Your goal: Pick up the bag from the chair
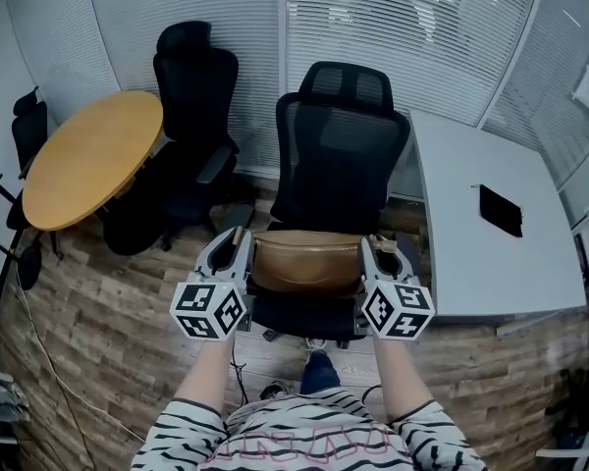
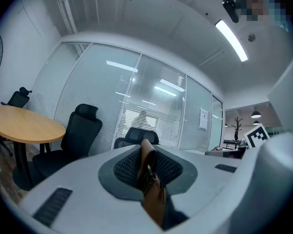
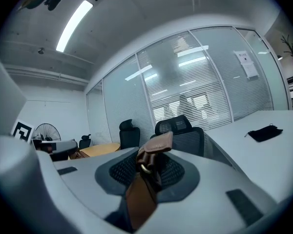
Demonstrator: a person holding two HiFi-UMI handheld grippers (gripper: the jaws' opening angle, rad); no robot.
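Left gripper (image 1: 238,245) and right gripper (image 1: 374,251), each clamped on an end of the bag (image 1: 307,261) slung between them, should rise evenly to clear the chair (image 1: 339,155).

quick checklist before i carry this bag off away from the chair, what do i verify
1. Left gripper shut on the bag: ok.
2. Right gripper shut on the bag's other end: ok.
3. Bag level between the two grippers: ok.
4. Bag clear of the chair seat: cannot tell from above.
5. Right gripper apart from the white desk: ok.
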